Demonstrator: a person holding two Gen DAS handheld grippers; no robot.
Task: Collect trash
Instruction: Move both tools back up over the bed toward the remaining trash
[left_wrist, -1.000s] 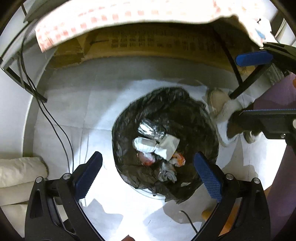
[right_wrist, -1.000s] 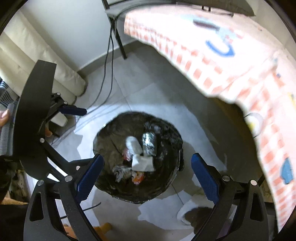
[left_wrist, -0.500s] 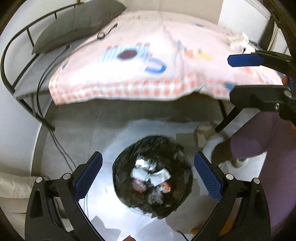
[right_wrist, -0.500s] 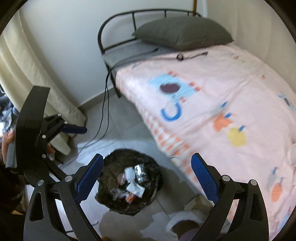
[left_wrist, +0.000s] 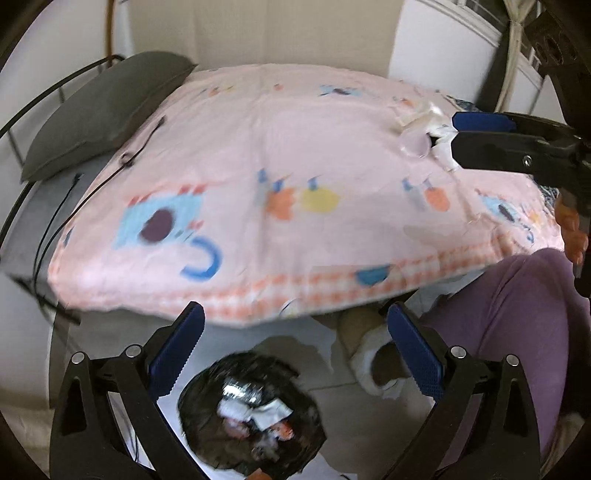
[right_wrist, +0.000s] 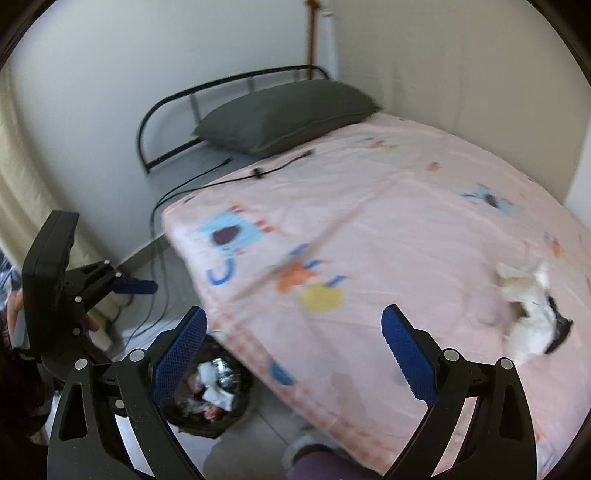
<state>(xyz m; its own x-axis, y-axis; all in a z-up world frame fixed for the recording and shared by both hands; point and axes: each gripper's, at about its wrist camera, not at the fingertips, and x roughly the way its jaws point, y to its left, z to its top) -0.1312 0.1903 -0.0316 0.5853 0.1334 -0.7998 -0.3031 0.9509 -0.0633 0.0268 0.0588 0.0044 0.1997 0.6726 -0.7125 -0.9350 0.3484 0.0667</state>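
Trash (right_wrist: 532, 317) is what matters here: a pile of crumpled white tissue or wrappers sitting on the pink bedspread (right_wrist: 388, 221), over toward the right side in the right wrist view. Nearest to the cameras, both grippers are spread wide with nothing in them. The left gripper (left_wrist: 291, 350) hangs above the bin (left_wrist: 251, 413), a black-bagged one on the floor right at the edge of the bed, already holding some white scraps and a bit of foil. The right gripper (right_wrist: 293, 350) is out over the bedspread's checkered border, and the pile lies just past its right finger. A purple trouser leg (left_wrist: 517, 325) and a white slipper (left_wrist: 373, 365) show beside the bin. Farther back, a thin black cable (right_wrist: 229, 177) runs across the sheet, then there's 1 grey pillow (right_wrist: 284, 114) against the black metal headboard (right_wrist: 221, 96).
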